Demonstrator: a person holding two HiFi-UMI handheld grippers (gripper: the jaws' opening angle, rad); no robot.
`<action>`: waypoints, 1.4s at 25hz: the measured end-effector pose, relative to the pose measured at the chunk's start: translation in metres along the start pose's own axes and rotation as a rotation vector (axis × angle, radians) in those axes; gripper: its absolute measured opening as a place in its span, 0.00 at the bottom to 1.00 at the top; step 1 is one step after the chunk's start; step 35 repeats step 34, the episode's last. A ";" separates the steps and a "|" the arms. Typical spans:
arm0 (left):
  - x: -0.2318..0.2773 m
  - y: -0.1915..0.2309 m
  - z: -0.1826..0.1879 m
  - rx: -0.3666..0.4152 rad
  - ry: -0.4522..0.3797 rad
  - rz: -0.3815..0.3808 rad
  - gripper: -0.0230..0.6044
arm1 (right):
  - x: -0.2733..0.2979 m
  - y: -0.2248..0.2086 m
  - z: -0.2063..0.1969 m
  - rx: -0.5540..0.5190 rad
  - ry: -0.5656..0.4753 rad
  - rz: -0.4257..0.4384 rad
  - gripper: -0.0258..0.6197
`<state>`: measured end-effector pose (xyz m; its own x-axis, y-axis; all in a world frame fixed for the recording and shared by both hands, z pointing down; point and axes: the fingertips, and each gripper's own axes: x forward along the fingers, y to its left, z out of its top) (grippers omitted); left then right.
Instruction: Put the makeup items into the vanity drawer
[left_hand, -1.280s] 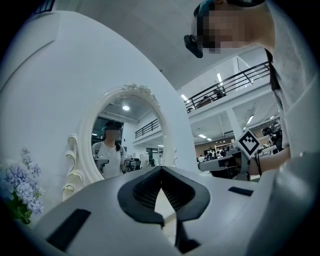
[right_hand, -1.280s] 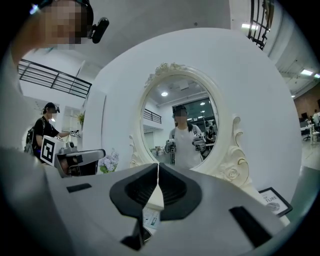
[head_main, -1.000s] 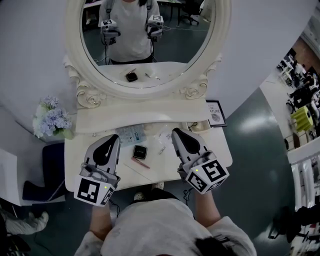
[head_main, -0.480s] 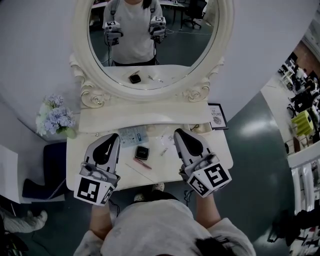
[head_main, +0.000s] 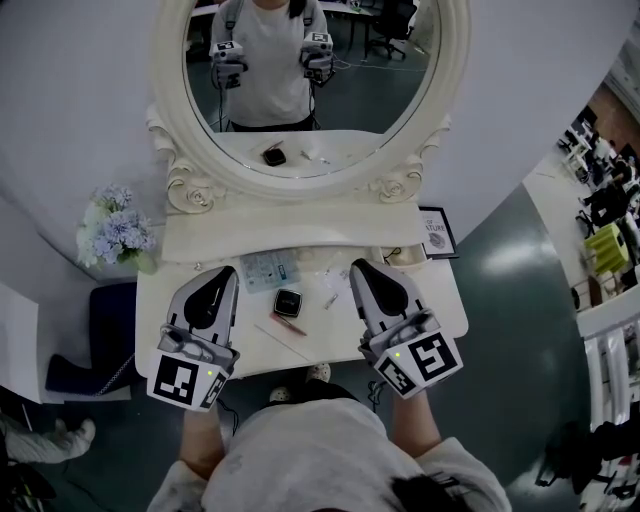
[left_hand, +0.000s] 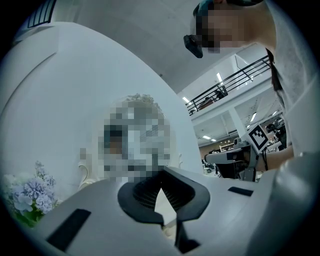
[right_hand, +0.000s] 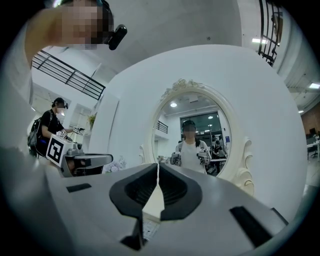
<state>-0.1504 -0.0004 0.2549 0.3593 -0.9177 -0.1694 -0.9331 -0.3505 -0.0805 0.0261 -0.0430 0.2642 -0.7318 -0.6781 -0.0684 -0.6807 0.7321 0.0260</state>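
Note:
On the cream vanity top lie a black compact, a thin reddish pencil, a pale blue packet and a small stick-like item. My left gripper hovers left of them, and my right gripper hovers to their right. In the left gripper view the left gripper has its jaws together and holds nothing. The right gripper is likewise shut and empty, facing the mirror. No drawer front shows in any view.
A large oval mirror in a carved frame rises behind the tabletop. Pale blue flowers stand at the left end, a small framed card at the right. A dark object sits on the floor to the left.
The head view has shifted a little, so the vanity sits slightly lower and to the right. Both grippers stay shut over the tabletop, hardly moved.

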 end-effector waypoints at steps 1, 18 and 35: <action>-0.001 0.000 0.001 0.000 0.000 0.001 0.06 | -0.001 0.001 0.000 0.000 -0.002 0.000 0.08; -0.023 -0.004 0.005 0.002 -0.003 -0.002 0.06 | -0.013 0.024 0.005 -0.020 -0.024 -0.013 0.08; -0.036 -0.004 0.006 0.006 -0.004 -0.004 0.06 | -0.015 0.038 0.006 -0.039 -0.025 -0.008 0.08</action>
